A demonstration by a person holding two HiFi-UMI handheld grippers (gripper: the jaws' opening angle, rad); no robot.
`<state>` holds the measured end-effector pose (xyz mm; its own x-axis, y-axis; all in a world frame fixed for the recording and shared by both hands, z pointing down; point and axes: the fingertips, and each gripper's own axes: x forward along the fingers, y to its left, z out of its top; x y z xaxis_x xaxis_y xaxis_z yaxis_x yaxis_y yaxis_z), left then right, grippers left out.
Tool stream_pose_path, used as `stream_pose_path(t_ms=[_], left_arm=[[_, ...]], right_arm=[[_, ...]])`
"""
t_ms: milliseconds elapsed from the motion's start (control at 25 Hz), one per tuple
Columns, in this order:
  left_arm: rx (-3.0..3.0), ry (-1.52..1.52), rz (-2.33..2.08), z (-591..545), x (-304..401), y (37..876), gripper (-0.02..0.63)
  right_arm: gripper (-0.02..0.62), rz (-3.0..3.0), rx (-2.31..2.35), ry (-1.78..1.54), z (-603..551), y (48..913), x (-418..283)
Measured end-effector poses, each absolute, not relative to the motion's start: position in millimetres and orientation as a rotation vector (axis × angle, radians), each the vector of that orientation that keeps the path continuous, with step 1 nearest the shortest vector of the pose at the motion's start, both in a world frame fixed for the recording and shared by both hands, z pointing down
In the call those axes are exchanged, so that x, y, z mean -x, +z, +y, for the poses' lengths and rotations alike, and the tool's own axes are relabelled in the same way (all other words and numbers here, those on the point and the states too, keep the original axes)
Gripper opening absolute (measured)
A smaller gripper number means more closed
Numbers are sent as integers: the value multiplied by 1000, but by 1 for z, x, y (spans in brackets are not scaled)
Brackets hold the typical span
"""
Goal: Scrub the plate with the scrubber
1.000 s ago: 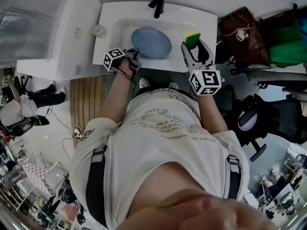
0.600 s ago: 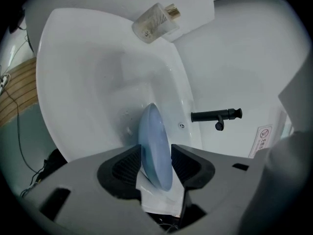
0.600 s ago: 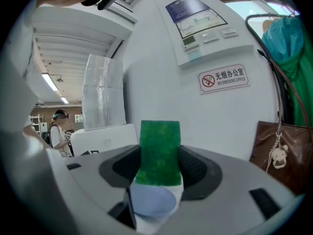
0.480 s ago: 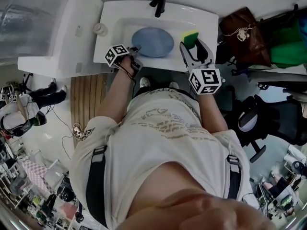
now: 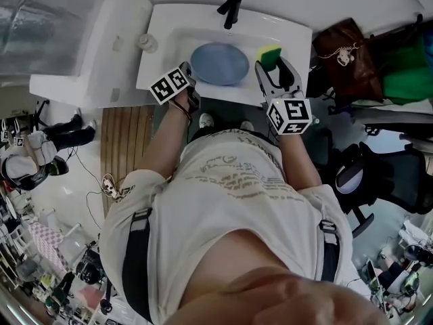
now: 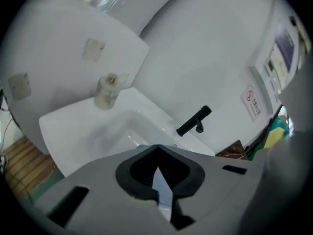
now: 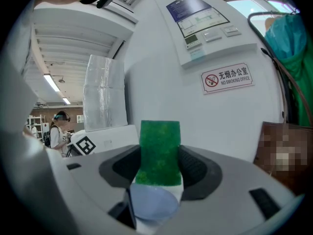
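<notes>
A round blue plate (image 5: 220,63) lies in the white sink (image 5: 166,46). My left gripper (image 5: 190,74) hangs over the sink's near left rim, its tips beside the plate's left edge. In the left gripper view the left gripper (image 6: 156,152) is shut, with only a sliver of the plate (image 6: 162,187) showing through the gap below the jaws. My right gripper (image 5: 275,61) is over the sink's right ledge, shut on a green and yellow scrubber (image 5: 270,51). The scrubber (image 7: 159,146) stands upright between the right gripper's (image 7: 157,173) jaws, with the plate (image 7: 154,202) below.
A black faucet (image 5: 230,9) stands at the sink's back, and a small bottle (image 5: 144,41) sits on its left ledge. A brown bag (image 5: 345,49) and a green garment (image 5: 406,66) are at the right. A wooden mat (image 5: 125,141) lies on the floor at left.
My left gripper has shifted a little up and right along the sink's rim, and its marker cube has turned. The right gripper still holds the scrubber in much the same place.
</notes>
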<state>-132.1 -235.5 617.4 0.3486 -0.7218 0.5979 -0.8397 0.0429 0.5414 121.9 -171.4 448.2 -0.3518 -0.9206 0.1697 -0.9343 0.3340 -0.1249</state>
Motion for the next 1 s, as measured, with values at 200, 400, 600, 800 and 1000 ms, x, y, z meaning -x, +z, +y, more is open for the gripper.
stream_pose_path(t_ms=[200,400,600,800,1000], left_arm=[[-2058,151,-1470,-251,104,539,20],[-2368,183,-1582,-251,78,464,20],[-2574,184,-1638,-241,54,404,20],[-2618,171,-1638,-223,38,374,20],[-2605,213,-1620,-219,28,376,20]], right_arm=[[238,-2495,-1775,229,-175,436,-120],[236,-2501,-1840,191,-179,411,-124],[238,-2511,-1973,124,-186,375,-131],[238,-2505,-2083,54,-188,352,-140],[236,-2430,-2129,45,-191,358,-146]])
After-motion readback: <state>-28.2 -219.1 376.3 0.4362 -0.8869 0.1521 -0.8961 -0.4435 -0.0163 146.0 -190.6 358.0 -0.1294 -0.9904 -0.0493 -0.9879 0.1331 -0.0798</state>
